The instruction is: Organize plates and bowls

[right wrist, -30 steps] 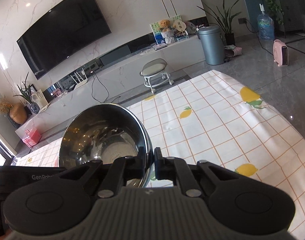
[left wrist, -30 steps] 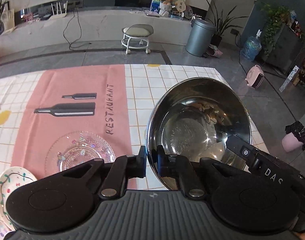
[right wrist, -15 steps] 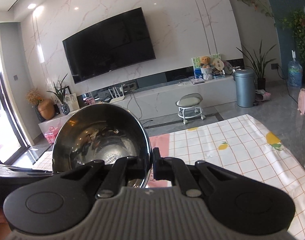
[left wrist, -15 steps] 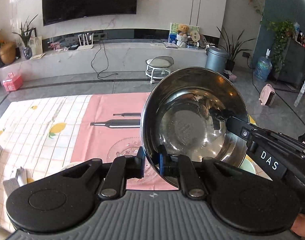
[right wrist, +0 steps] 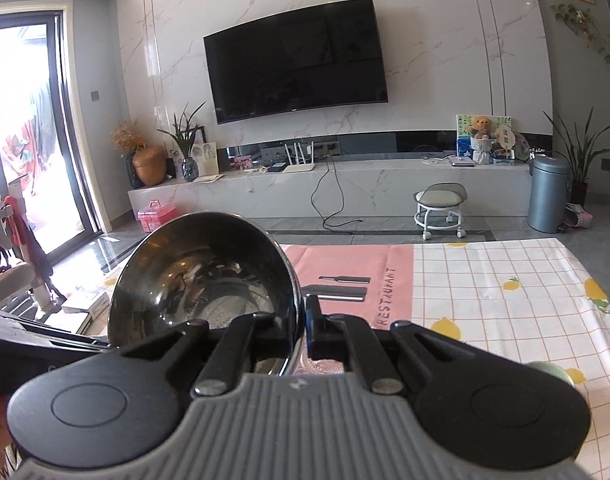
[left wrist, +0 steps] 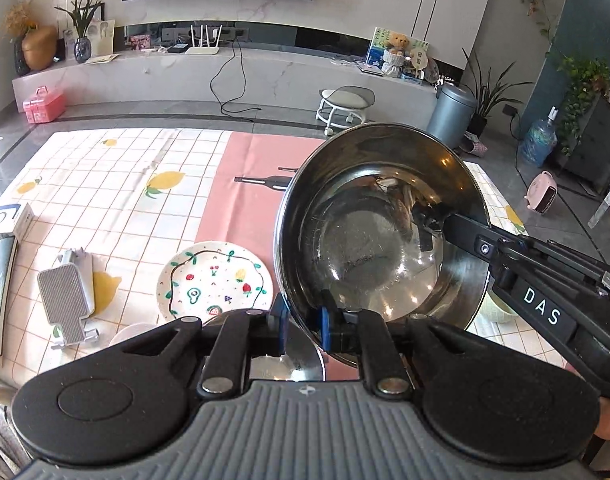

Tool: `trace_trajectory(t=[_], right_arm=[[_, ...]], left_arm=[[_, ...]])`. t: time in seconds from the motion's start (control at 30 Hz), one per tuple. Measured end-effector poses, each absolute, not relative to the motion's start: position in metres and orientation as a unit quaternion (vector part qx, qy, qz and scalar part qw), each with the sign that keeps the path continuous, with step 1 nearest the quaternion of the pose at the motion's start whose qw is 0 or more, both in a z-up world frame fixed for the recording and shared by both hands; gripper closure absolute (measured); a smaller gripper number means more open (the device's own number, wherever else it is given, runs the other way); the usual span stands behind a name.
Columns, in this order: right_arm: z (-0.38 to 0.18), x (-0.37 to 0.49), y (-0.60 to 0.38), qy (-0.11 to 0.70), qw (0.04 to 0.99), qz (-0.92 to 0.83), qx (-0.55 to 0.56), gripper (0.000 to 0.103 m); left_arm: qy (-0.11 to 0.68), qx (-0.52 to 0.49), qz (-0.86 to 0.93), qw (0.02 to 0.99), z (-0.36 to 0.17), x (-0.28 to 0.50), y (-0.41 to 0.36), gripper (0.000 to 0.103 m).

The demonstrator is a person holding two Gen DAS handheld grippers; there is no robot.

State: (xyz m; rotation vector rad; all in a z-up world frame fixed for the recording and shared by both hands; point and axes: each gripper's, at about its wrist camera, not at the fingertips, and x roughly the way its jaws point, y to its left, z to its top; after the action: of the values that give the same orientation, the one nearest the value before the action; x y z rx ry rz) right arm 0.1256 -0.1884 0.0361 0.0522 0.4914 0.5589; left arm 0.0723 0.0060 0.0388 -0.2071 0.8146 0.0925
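You're mid-carry: the steel bowl [left wrist: 381, 240] is off the counter [left wrist: 117, 184], tilted toward you, pinned at two rim points.

Near: the left gripper [left wrist: 301, 326] has the near rim between its blue pads. The jaws are narrow, the right pad sits on the inner wall, and the left pad looks slightly off the outer wall. Treat that grip as loose.

The right gripper [right wrist: 305, 330] has its jaws pinched tight on the bowl's right rim; it looks like the load-bearing grip.

Below the bowl on the near counter: another steel bowl [left wrist: 285, 360], mostly hidden by the left gripper. Left of it sits the painted plate [left wrist: 215, 282].

Likely next: level the carried bowl, centre it over the lower one, and lower it with both hands together.
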Motion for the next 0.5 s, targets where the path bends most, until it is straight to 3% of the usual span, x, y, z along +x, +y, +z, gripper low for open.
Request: trace_trajectory(t=[0.27, 0.5], right_arm=[[0.010, 0.118, -0.156, 0.295, 0.908, 0.296, 0.011, 0.100], [-0.006, 0.108, -0.134, 0.327, 0.895, 0.302, -0.002, 0.100]], left_arm=[[0.422, -0.138, 0.067, 0.893, 0.014, 0.051, 0.044, 0.085], [0.456, -0.099, 0.037, 0.883, -0.006, 0.049, 0.050, 0.084]])
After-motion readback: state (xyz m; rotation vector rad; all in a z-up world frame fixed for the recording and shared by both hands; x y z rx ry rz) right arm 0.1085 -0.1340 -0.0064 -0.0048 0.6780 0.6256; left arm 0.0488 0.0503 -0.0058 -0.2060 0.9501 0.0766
